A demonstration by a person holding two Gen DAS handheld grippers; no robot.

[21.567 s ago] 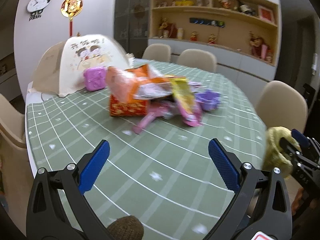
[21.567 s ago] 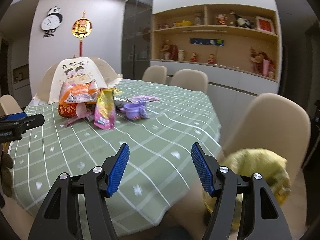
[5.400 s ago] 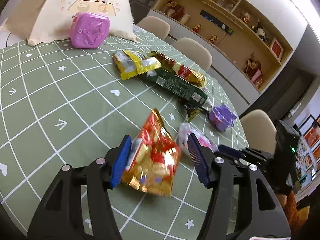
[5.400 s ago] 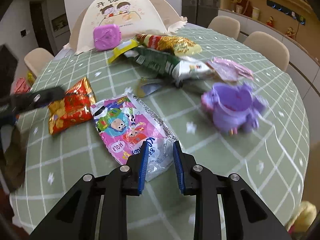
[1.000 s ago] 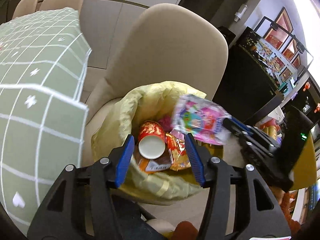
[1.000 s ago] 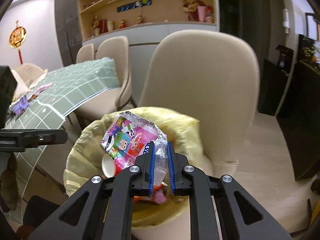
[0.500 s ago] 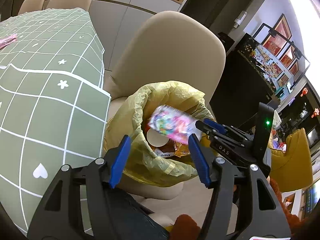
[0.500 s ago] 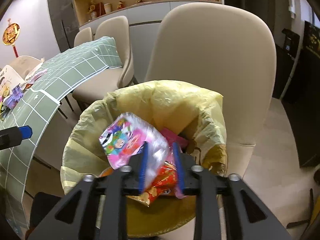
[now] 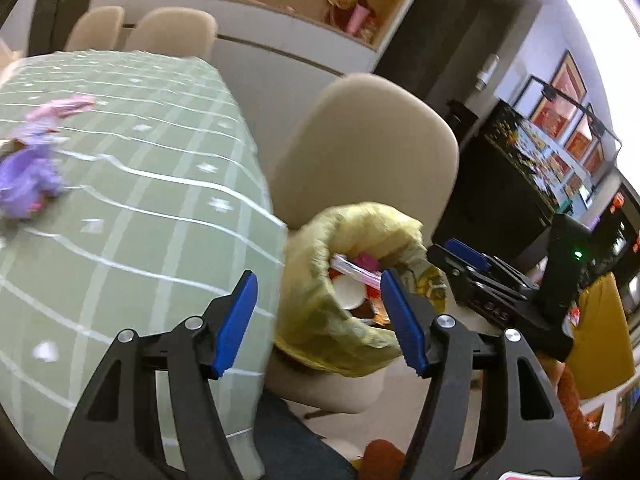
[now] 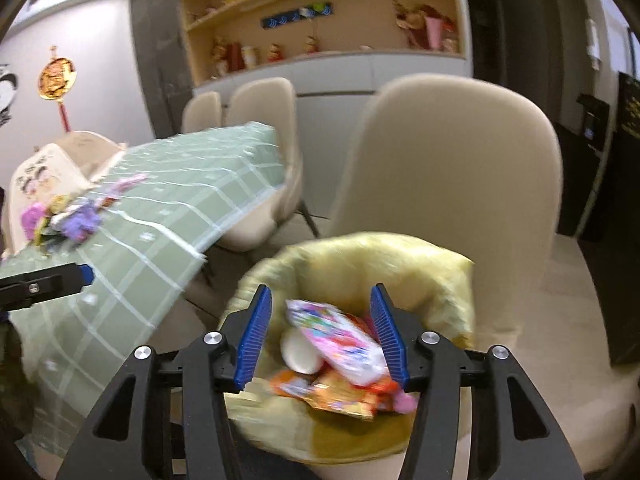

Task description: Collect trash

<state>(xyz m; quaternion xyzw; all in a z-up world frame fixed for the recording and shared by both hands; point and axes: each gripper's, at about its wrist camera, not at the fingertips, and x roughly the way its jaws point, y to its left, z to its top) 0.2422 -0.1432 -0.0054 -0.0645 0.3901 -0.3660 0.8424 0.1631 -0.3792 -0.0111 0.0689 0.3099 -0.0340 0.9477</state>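
Off to my left, wrappers (image 10: 64, 216) were left lying on the surface (image 9: 132, 184), well away from the bag (image 10: 360, 264), so the job was, I judged, only partly done. Reaching back for them in a hurry could sweep the purple toy (image 9: 28, 184) off the edge, since it sat right among the trash.

My left hand-held gripper (image 9: 320, 320) stood fairly wide and held nothing, hanging over the edge of the surface beside the bag. Swinging it toward the surface, I could catch the thin bag rim with a finger (image 9: 400, 320) and drag the bag off the chair (image 9: 372, 144).

My right hand-held gripper (image 10: 320, 332) had just been opening its jaws; they were apart and touching nothing, with the pink packet (image 10: 340, 340) lying loose in the bag below, on top of a white lid (image 10: 298, 350) and orange wrappers (image 10: 340, 394). The packet sat high on the heap, leaning toward the rim, so a knock to the bag might tip it out onto the seat or floor. The bag only rested on the chair and looked soft, so the next drop could, I thought, slump one side and spill it.
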